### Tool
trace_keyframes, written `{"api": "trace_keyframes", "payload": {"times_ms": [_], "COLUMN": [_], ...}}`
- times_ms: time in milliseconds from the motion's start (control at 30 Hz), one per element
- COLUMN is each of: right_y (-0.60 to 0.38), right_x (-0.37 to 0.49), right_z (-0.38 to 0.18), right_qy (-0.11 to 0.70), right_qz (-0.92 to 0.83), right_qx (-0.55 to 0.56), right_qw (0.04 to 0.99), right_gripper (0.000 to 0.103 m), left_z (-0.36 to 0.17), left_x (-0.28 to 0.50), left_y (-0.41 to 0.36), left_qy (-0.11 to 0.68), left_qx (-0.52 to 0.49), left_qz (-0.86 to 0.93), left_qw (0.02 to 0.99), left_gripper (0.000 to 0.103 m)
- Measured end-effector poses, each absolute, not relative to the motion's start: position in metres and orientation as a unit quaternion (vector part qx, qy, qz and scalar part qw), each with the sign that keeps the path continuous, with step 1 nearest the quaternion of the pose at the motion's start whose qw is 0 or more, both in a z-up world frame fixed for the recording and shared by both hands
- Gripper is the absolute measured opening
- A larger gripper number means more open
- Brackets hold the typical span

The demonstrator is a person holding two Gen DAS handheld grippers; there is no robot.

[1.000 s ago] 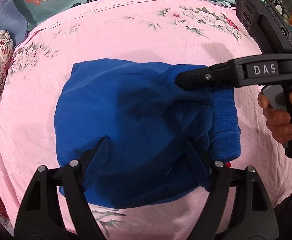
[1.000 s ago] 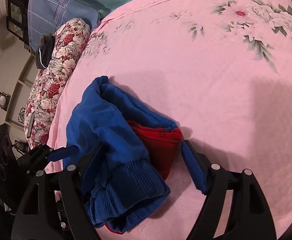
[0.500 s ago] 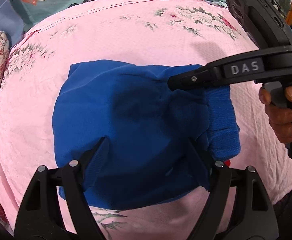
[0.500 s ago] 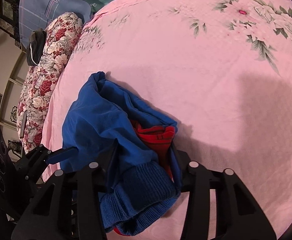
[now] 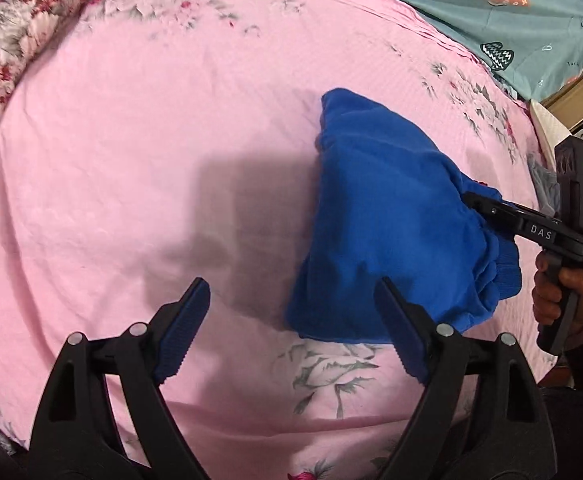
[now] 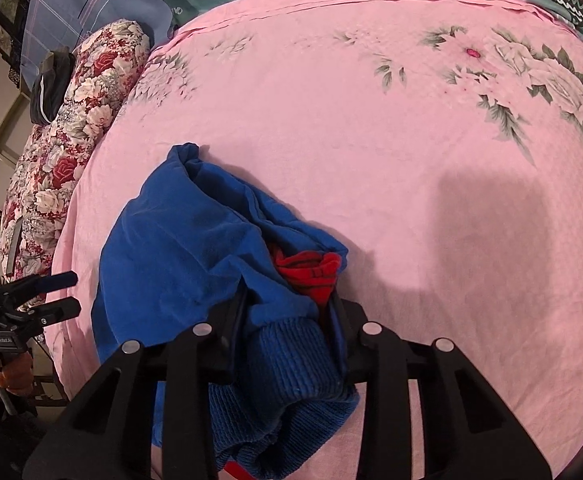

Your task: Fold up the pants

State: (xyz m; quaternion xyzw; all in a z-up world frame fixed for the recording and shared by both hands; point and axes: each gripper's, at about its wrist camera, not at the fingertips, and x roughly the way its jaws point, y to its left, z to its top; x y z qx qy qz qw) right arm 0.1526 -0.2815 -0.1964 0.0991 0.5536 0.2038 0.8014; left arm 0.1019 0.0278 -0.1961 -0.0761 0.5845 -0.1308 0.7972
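Note:
The blue pants (image 5: 387, 216) lie folded into a compact bundle on the pink bedsheet (image 5: 131, 152); a red lining (image 6: 311, 272) shows at the ribbed cuff end (image 6: 287, 360). My right gripper (image 6: 287, 312) is shut on the cuff end of the pants; it also shows in the left wrist view (image 5: 475, 204), at the bundle's right edge. My left gripper (image 5: 291, 328) is open and empty, above the sheet to the left of the bundle; it shows small in the right wrist view (image 6: 67, 292), off the bed's left edge.
A floral quilt roll (image 6: 75, 128) lies along the bed's left side with a dark object (image 6: 49, 80) on it. A teal patterned blanket (image 5: 511, 20) covers the far end. Flower prints (image 6: 531, 76) mark the pink sheet.
My right gripper has closed on the cuff end of the pants. My left gripper has pulled back off the bundle and swung left, staying open.

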Motion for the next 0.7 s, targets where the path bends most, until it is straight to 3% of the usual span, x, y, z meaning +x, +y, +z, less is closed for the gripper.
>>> {"api": "trace_keyframes", "payload": {"times_ms": [600,700], "right_y": [-0.276,-0.275], "right_x": [0.150,0.150], "right_z": [-0.197,-0.197], "right_qy": [0.553,0.553], "right_qz": [0.172,0.170], "right_qx": [0.093,0.091], "right_qw": [0.810,0.810], "right_gripper": [0.037,0.037], "left_z": [-0.224,-0.229], "left_x": [0.122,0.125], "left_y": [-0.015,-0.014], "left_qy": [0.607,0.616], "left_qx": [-0.045,-0.056], "left_qz": [-0.173,-0.180], "left_qw": [0.774,0.765], "left_gripper": [0.084,0.080]}}
